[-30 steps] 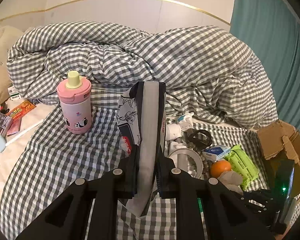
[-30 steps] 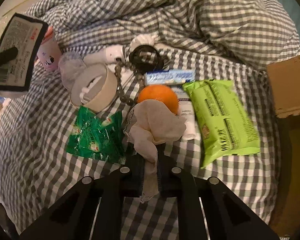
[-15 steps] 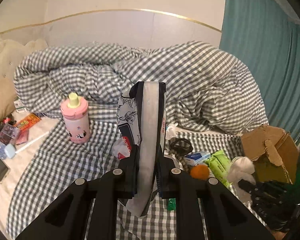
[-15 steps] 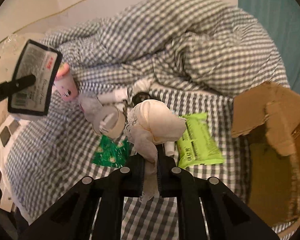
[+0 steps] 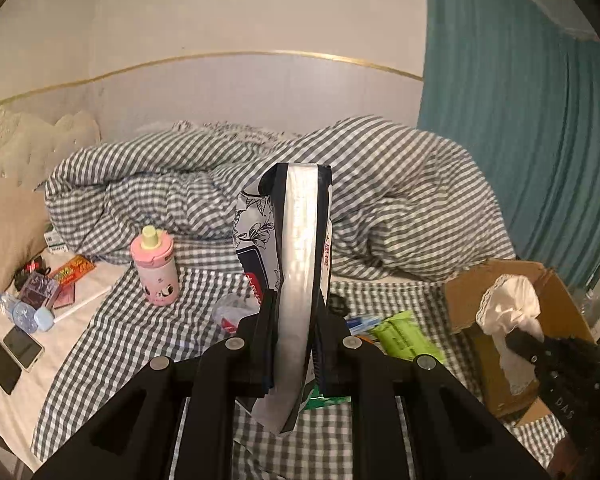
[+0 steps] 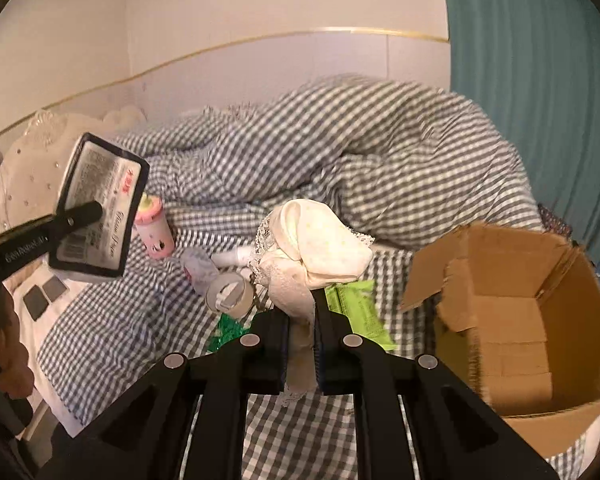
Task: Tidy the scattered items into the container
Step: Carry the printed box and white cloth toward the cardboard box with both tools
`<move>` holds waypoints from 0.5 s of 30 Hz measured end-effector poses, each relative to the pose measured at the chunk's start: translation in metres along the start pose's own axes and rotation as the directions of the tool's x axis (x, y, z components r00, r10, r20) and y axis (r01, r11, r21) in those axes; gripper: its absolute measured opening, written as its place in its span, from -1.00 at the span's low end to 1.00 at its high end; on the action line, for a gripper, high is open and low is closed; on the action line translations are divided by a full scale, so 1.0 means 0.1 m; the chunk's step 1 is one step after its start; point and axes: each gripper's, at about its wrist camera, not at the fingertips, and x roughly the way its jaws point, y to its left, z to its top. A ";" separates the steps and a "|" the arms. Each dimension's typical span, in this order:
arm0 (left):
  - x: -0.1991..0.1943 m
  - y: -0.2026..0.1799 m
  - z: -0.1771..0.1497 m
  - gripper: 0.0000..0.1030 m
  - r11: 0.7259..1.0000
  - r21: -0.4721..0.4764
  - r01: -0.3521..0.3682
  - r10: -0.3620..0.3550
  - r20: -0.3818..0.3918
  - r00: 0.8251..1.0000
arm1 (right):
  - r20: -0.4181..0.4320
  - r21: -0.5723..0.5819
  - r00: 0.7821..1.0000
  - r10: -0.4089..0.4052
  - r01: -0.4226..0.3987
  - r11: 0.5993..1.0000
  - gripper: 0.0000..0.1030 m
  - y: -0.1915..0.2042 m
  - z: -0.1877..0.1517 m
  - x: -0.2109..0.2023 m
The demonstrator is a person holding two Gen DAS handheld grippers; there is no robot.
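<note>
The cardboard box (image 6: 540,320) runs off the right edge; print on the held pouch (image 6: 100,208) is too small to read.

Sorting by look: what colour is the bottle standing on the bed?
Pink, with a pale yellow-green cap; the bottle shows best in the left wrist view.

Between the left gripper's matt black plastic fingers (image 5: 269,344) we see a glossy foil pouch (image 5: 298,264), its silvery edge shining. The right fingers (image 6: 332,332) pinch soft cream cloth with lace trim (image 6: 316,252). Right of them stands a rough, matt cardboard box (image 6: 512,320) with torn flaps. Beyond both lies woven gingham bedding (image 5: 380,200); a smooth pink plastic bottle (image 5: 156,272) stands left.
</note>
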 end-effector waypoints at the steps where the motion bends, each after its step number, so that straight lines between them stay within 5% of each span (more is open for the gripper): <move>1: -0.05 -0.05 0.01 -0.70 1.000 0.005 0.004 -0.004 0.007 1.000 | 0.012 0.004 1.000 -0.001 0.001 1.000 -0.82 -0.02 0.01 -0.08; 15: -0.66 -0.55 0.16 -0.70 0.998 0.013 0.059 -0.060 0.093 0.994 | 0.148 0.021 0.988 -0.031 0.028 0.999 -0.82 -0.33 0.11 -0.87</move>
